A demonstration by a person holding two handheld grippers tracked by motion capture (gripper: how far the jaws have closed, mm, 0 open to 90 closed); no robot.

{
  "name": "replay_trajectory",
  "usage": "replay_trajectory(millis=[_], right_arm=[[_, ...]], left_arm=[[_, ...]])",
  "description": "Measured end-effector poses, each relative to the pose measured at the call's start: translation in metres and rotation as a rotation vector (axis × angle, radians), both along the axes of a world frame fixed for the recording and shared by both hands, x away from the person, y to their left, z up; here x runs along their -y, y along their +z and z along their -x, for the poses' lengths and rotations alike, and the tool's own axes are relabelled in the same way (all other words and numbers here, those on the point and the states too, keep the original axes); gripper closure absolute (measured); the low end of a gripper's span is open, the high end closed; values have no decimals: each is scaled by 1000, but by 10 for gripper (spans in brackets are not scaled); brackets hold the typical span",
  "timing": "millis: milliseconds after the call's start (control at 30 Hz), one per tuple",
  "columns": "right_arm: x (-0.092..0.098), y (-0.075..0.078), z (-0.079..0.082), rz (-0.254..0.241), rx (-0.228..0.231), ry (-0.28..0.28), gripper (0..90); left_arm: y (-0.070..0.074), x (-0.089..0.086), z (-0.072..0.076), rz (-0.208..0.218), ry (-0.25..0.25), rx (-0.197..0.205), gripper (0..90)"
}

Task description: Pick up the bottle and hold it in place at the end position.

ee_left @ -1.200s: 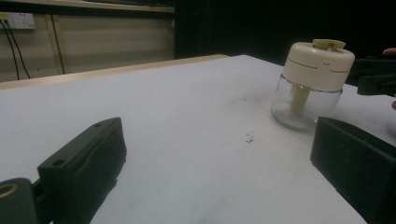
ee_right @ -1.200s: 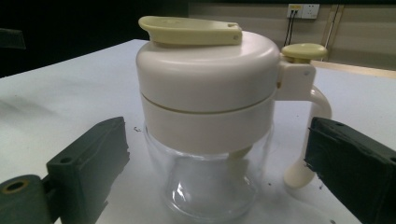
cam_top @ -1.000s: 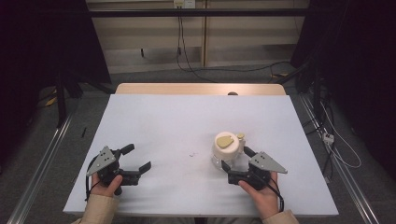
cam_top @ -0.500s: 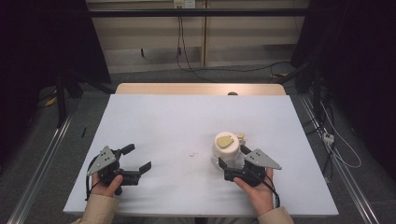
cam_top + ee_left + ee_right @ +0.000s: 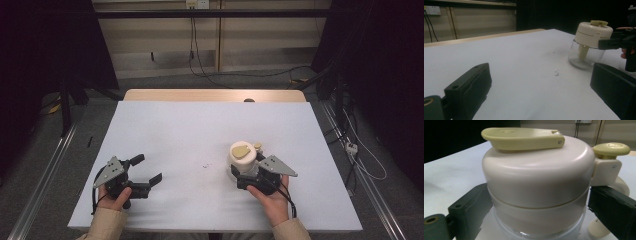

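Observation:
A small glass jar (image 5: 243, 155) with a cream lid and a pale yellow flip handle on top stands on the white table (image 5: 200, 125), right of centre. My right gripper (image 5: 246, 168) is open, its jaws straddling the jar's lower lid, close to both sides. The right gripper view has the jar (image 5: 536, 182) standing upright between those jaws (image 5: 539, 212). My left gripper (image 5: 149, 168) rests open at the front left with nothing in it. From the left gripper view (image 5: 541, 85), the jar (image 5: 590, 45) is far to the right with the right gripper (image 5: 616, 42) against it.
A wooden strip (image 5: 215, 95) runs along the table's far edge. Cables lie on the floor beyond and to the right. A small dark speck (image 5: 205, 165) marks the sheet between the grippers.
My right gripper has moved forward from behind the jar until its jaws stand on either side of it. The jar and the left gripper have stayed put.

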State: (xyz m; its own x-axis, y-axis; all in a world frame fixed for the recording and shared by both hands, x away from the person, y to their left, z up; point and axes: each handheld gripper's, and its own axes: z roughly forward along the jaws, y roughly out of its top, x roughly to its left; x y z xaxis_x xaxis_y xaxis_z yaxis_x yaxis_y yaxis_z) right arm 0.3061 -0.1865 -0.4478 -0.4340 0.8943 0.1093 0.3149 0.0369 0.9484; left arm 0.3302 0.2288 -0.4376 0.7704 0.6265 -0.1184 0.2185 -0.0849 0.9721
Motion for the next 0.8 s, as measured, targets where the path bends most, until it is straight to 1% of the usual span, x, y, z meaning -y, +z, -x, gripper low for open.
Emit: replay_trajectory(millis=[67,233,367,800], right_arm=[[-1,0,-3,-9,-6,4,44],[-3,-1,-5,-12,-8,0,47],[-6,-2,-7,9,-6,-2,46],[-11,-4,-12,13,-6,-21,53]], left_arm=[[0,0,0,-1,0,-1,30],[0,1,0,0,-1,-5,30],[-1,1,0,0,2,-6,30],[-1,0,-1,0,3,-8,33]])
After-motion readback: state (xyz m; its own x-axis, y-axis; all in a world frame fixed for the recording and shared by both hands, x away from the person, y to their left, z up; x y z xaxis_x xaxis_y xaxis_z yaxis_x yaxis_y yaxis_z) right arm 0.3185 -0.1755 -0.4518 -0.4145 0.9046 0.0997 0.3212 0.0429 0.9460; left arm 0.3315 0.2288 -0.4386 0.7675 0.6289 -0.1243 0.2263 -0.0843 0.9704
